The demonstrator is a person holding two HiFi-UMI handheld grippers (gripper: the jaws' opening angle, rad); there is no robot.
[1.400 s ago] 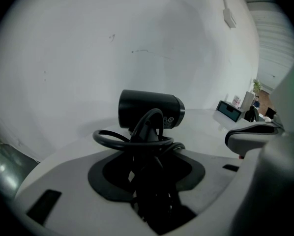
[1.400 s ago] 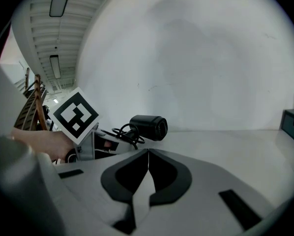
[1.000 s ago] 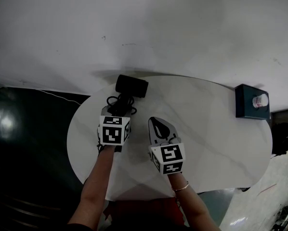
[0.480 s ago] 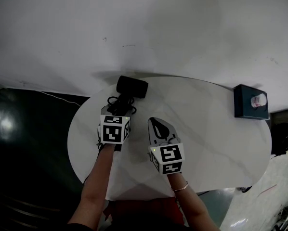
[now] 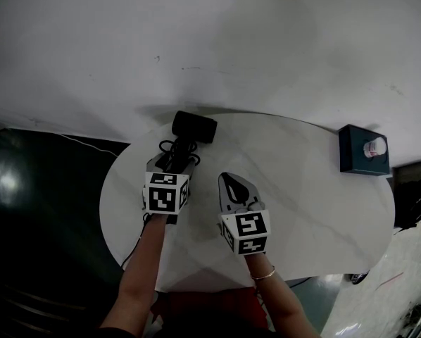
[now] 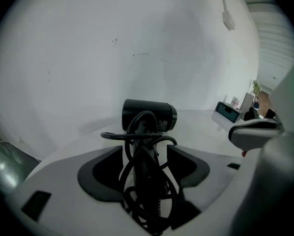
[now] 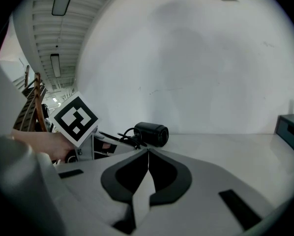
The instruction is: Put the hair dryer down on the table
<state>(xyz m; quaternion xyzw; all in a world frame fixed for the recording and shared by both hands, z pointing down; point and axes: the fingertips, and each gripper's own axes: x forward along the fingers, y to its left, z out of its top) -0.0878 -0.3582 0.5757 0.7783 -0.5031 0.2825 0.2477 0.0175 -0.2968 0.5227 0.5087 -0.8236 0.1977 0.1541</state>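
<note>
The black hair dryer (image 5: pixel 193 127) lies on the white oval table (image 5: pixel 316 210) at its far left, with its cord wound round the handle. My left gripper (image 5: pixel 174 162) stands around that handle (image 6: pixel 146 156); its jaws are opening, and both pads (image 6: pixel 105 168) stand off the handle with a gap on each side. My right gripper (image 5: pixel 231 182) rests low over the table beside it, shut with nothing between its fingers. In the right gripper view the dryer (image 7: pixel 151 133) lies just beyond the shut right gripper (image 7: pixel 148 154), and the left gripper's marker cube (image 7: pixel 75 118) is at the left.
A dark box (image 5: pixel 365 150) with a small white cup on it stands at the table's far right edge. A pale wall runs behind the table. A dark floor lies to the left, and a cable hangs off the table's near left edge.
The left gripper has edged slightly back toward the person along the handle. The hair dryer and the right gripper have stayed where they were.
</note>
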